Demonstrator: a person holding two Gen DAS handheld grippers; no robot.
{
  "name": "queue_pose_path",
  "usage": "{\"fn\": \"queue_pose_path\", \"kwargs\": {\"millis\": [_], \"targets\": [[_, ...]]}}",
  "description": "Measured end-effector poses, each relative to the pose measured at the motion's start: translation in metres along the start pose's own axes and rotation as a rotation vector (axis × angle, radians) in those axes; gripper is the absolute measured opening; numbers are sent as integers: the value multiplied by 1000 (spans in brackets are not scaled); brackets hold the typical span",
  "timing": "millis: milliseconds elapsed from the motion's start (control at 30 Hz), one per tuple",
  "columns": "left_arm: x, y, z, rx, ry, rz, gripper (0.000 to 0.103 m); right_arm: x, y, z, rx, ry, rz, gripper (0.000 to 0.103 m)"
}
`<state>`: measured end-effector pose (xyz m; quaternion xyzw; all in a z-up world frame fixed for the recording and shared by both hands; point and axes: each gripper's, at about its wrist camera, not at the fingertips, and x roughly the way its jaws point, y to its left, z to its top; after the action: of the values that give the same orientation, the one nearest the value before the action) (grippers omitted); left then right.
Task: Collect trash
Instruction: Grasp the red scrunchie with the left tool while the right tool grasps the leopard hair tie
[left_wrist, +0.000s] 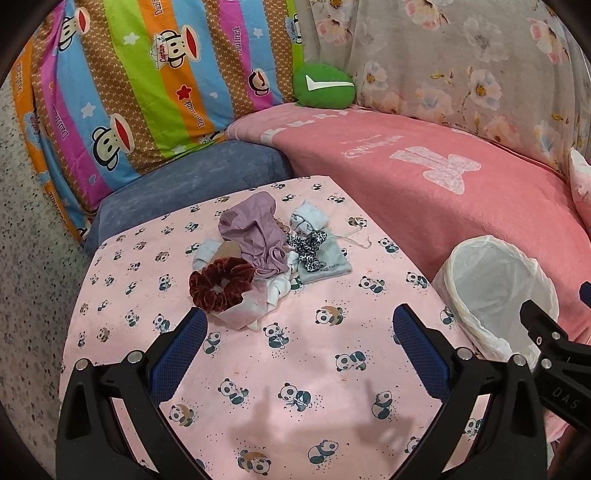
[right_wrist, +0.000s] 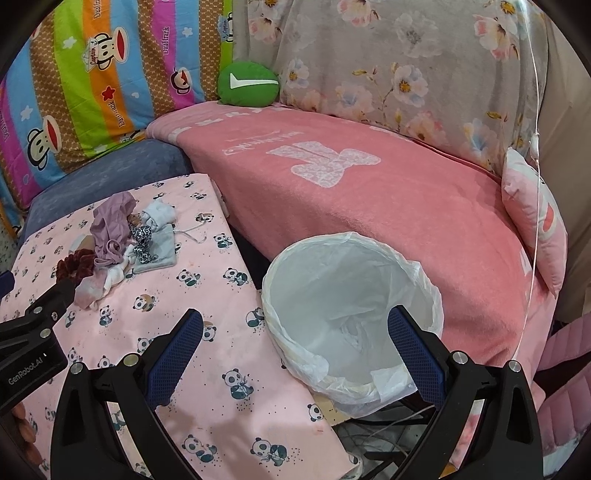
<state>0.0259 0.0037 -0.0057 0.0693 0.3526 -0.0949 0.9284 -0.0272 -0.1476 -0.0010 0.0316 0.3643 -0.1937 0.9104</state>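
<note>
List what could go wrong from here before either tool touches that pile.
1. The pile is tangled: the dark red scrunchie lies against the purple cloth, so the open left tool may drag out several pieces at once.
2. The bin stands off the table's edge, beside it; anything dropped short could fall into the gap.
3. The loose bag rim may snag the open right tool.

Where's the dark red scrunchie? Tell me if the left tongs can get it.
Probably yes. The left tongs are open just short of the scrunchie, which lies uncovered at the pile's near edge, slightly left of the tongs.
</note>
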Motion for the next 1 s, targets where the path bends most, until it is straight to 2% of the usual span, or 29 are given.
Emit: {"fn": "queue_pose_path", "kwargs": {"millis": [200,533,700,867,933,1000], "targets": [[24,33,2,-46,24,11,96,15,15,9,9,-4,18,98],[73,98,10,-124,84,40,96,49,67,32,-8,9,111,98],[98,121,12,-165,129,6,96,71,100,46,-8,26,160,98],[117,134,12,-207,169,-57,84,96,130,56,-20,52,189,98],[123,139,12,-216,179,-83,71,107,140,60,-21,60,203,97],[129,140,11,-225,201,-124,63,117,149,63,-17,71,216,95]]}}
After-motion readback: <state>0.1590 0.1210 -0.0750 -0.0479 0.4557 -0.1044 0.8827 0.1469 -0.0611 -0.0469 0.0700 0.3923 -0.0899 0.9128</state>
